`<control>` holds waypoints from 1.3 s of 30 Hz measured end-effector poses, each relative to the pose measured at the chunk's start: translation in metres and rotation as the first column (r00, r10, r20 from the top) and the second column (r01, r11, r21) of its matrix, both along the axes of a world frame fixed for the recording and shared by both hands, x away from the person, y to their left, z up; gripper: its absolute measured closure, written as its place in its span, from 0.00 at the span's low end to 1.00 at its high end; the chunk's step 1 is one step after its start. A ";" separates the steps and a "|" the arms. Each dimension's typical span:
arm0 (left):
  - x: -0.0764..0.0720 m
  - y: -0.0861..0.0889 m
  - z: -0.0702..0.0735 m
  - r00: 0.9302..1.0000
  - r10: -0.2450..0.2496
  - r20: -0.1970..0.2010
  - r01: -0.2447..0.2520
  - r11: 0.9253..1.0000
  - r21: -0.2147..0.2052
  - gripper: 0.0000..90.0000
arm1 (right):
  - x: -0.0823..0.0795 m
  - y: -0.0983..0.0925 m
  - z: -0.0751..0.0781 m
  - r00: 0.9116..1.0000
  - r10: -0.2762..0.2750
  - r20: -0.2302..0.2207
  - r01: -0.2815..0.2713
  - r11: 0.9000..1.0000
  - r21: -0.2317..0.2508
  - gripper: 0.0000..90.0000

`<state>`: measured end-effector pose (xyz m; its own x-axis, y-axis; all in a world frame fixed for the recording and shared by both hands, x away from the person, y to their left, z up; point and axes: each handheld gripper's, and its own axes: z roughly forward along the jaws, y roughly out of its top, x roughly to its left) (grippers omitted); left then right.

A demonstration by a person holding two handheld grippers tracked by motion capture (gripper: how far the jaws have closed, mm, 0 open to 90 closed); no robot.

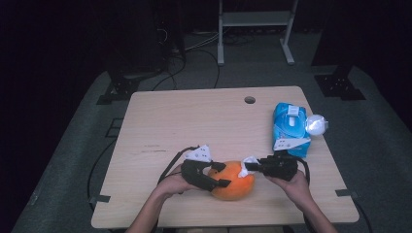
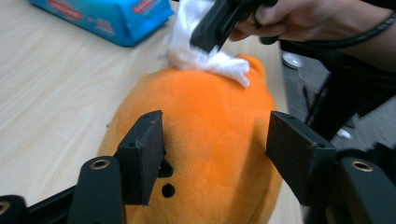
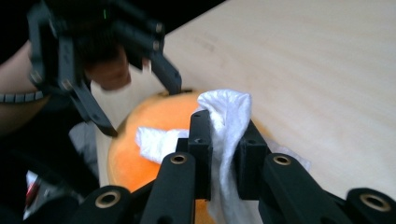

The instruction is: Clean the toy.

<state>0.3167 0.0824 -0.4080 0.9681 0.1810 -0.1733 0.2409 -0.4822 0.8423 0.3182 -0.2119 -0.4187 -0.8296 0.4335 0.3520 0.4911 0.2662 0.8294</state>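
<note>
An orange plush toy [image 1: 233, 187] lies near the front edge of the wooden table [image 1: 194, 121]. My left gripper [image 1: 226, 174] straddles the toy's left end, and in the left gripper view both pads [image 2: 140, 156] press into the orange plush toy [image 2: 215, 130]. From the right, my right gripper [image 1: 247, 167] is shut on a crumpled white wipe [image 1: 248, 162]. In the right gripper view the white wipe [image 3: 229, 107] is pinched between the jaws of the right gripper [image 3: 226, 140] and rests on top of the toy [image 3: 154, 116]. The left gripper view shows the wipe [image 2: 205, 58] touching the toy's far end.
A blue pack of wipes [image 1: 290, 128] lies at the table's right side with a white round object [image 1: 316, 124] beside it. A cable hole [image 1: 249, 100] is near the far edge. Cables and a metal frame [image 1: 255, 19] stand on the floor beyond.
</note>
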 end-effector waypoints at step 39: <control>0.007 -0.005 -0.001 0.972 0.208 0.106 -0.208 0.978 -0.016 0.61 | -0.015 -0.060 0.004 0.998 -0.046 0.040 0.048 0.998 -0.051 0.87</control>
